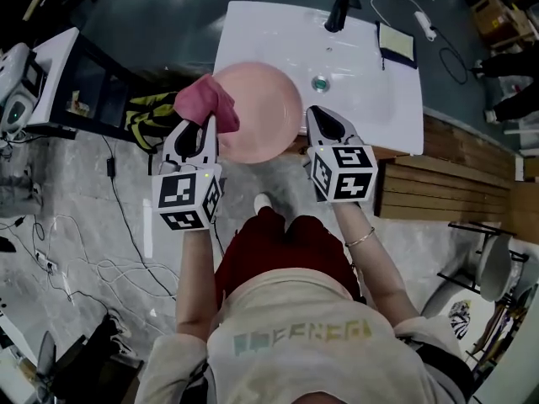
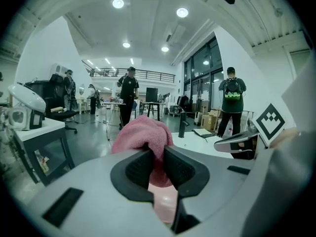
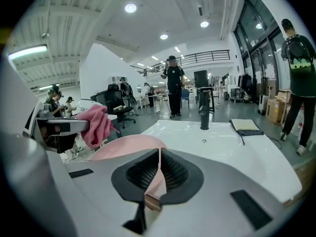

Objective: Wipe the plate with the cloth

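Nearest the lens, left tongs (image 2: 157, 154) are clenched on a bunched pink cloth (image 2: 143, 135), which overlaps the left rim of the pink plate (image 1: 268, 112) at centre frame. Right tongs (image 3: 158, 157) pinch the plate's right rim, holding it over the front-left corner of the white sink worktop (image 1: 370, 99). Its basin shows a drain (image 1: 320, 83); a black tap (image 1: 339, 8) stands behind, upper centre.
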### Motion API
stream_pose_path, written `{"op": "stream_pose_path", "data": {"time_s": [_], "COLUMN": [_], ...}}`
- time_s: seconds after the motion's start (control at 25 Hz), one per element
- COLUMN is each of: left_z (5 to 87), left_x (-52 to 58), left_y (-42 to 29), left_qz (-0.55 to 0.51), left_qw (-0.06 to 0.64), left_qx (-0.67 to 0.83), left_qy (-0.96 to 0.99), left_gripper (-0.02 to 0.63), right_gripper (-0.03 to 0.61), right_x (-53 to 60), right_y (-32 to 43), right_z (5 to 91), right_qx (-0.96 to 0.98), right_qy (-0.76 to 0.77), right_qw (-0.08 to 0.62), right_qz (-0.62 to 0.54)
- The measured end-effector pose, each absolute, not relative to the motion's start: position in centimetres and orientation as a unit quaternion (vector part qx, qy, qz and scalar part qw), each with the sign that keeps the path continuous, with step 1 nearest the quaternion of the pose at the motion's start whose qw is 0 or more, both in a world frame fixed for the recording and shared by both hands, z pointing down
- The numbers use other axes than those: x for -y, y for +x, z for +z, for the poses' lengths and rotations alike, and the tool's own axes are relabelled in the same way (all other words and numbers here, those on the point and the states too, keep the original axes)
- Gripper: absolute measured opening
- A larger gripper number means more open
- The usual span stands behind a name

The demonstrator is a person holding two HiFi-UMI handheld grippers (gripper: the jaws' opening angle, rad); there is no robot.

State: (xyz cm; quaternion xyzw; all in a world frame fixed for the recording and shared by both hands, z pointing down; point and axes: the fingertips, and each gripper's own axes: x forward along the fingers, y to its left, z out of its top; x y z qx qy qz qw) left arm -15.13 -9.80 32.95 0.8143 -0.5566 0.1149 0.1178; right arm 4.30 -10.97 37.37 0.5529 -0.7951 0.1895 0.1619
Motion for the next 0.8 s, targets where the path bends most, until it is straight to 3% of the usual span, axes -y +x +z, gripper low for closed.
{"op": "stream_pose_path", "data": {"time_s": [0.8], "left_z": [34.1], "left_x": [14.6], "left_y": [-13.5], "left_qz": [0.127], "left_qw": [0.123], "left_qx": [0.525], "left_qy": [0.833], "left_gripper": [0.066], "right_gripper": [0.062], "right_x": [13.8], "right_y": [3.5], "right_z": [40.2], "right_qx": [0.794], "right_qy": [0.53], "right_qw": [0.197], "right_qz": [0.226]}}
